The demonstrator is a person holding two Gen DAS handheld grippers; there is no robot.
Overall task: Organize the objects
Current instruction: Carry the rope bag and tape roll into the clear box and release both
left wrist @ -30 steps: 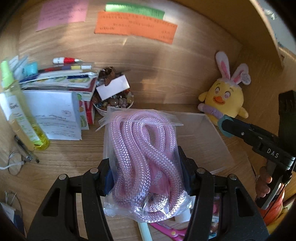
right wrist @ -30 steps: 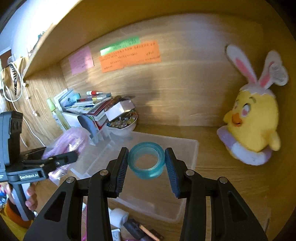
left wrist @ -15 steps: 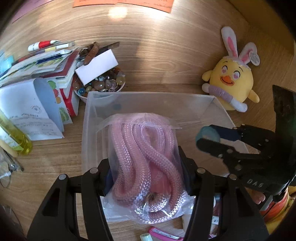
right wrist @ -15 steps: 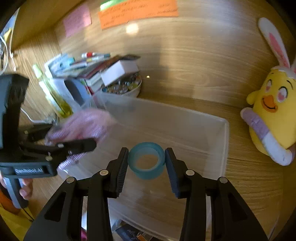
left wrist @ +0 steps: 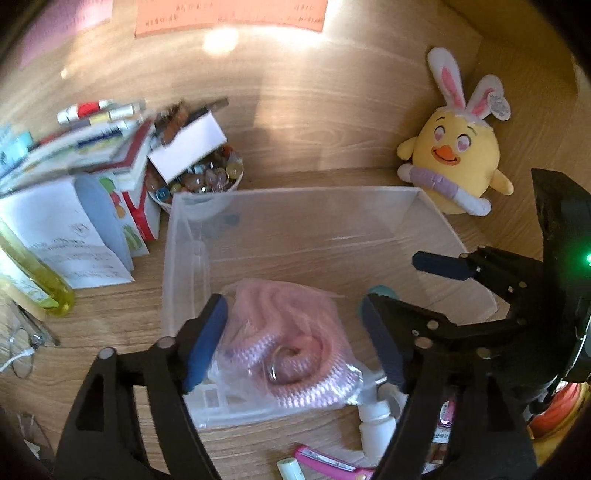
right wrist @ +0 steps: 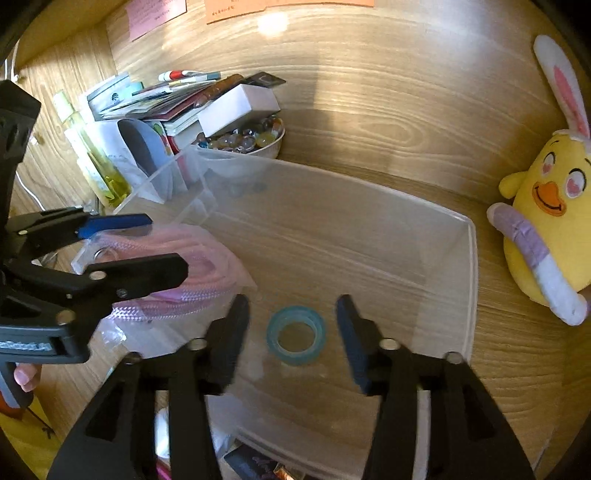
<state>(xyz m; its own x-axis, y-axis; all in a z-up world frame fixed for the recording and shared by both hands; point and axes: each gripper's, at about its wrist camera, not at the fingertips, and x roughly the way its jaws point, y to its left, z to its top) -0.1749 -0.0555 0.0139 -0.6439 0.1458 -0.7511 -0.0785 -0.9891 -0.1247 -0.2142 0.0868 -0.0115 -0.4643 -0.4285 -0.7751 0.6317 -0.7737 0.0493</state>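
Nearest the left wrist camera, the left gripper (left wrist: 291,341) stands with its jaws spread wide, gripping nothing; the clear bag of pink rope (left wrist: 291,347) lies between the blue pads (left wrist: 205,341) but looks free of them, resting in the near left corner of the clear plastic bin (left wrist: 295,190). Just outside the bin's near wall, a white bottle (left wrist: 376,424) and a pink-handled tool (left wrist: 328,465) lie on the wooden tabletop (left wrist: 110,317).

From the right wrist camera, the right gripper (right wrist: 291,338) is likewise opened wide and empty. The teal tape roll (right wrist: 296,334) lies flat on the bin floor between its fingers, touching neither. The bag of pink rope (right wrist: 192,273) sits to the left of the tape roll, apart from it, with the left gripper (right wrist: 162,245) hanging over it.

Beyond the bin's far left corner sits a white bowl of glass pebbles (left wrist: 207,177) with a white box (left wrist: 188,146) resting on top. Left of it are a stack of books and pens (left wrist: 92,140), a folded white leaflet (left wrist: 62,229) and a bottle of yellow liquid (left wrist: 40,284). To the right, near the far right corner of the bin, a yellow chick plush with bunny ears (left wrist: 454,155) sits against the wooden back wall (left wrist: 314,92), where orange (left wrist: 229,14) and pink (right wrist: 155,11) paper notes hang.
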